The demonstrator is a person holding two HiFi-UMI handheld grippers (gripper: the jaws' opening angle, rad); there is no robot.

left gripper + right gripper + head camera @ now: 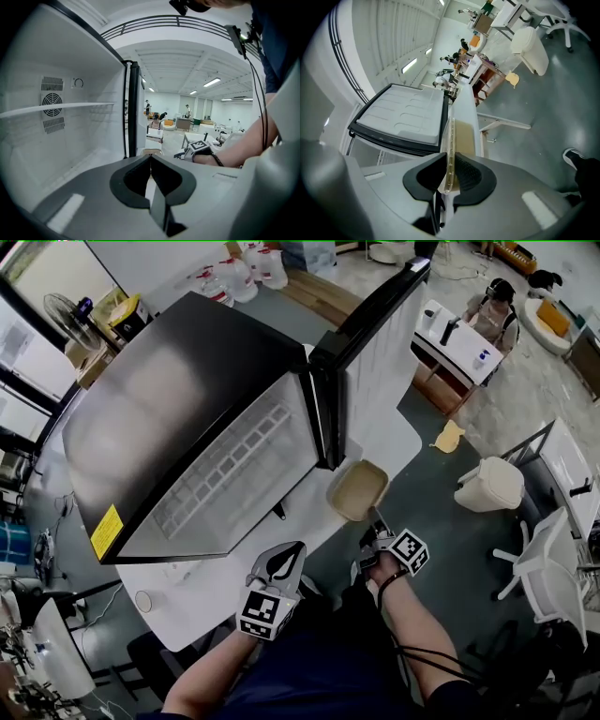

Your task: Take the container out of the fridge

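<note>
– fingers (471, 176) of the right gripper (449, 163), state?
– clenched on the container (357, 490). the right gripper view shows its thin tan wall pinched edge-on between both pads. the head view cannot show that contact, only the open tub at the gripper's tip.
– container's place relative to the fridge (187, 399)?
– outside the cavity, just beside the lower corner of the fridge's open door (375, 343), near the edge of the white table (197, 610) that the fridge stands on.
– left gripper (151, 158)?
– pads (136, 178) pressed together, nothing between them. its view looks into the fridge: a white shelf (61, 108) and a fan grille (51, 101) on the back wall. the head view shows neither, only the fridge's black top and pale interior.
– hands?
– right hand (382, 570) reaches toward the fridge door, forearm nearly straight, dark strap at the wrist, cable along the arm. the left forearm comes in from below, with its gripper held before the fridge's open front and pointing at it.
– writing?
– one yellow label (106, 532) on the fridge's top front corner, print too small to read. the marker cubes (409, 551) carry black-and-white squares, no words.
</note>
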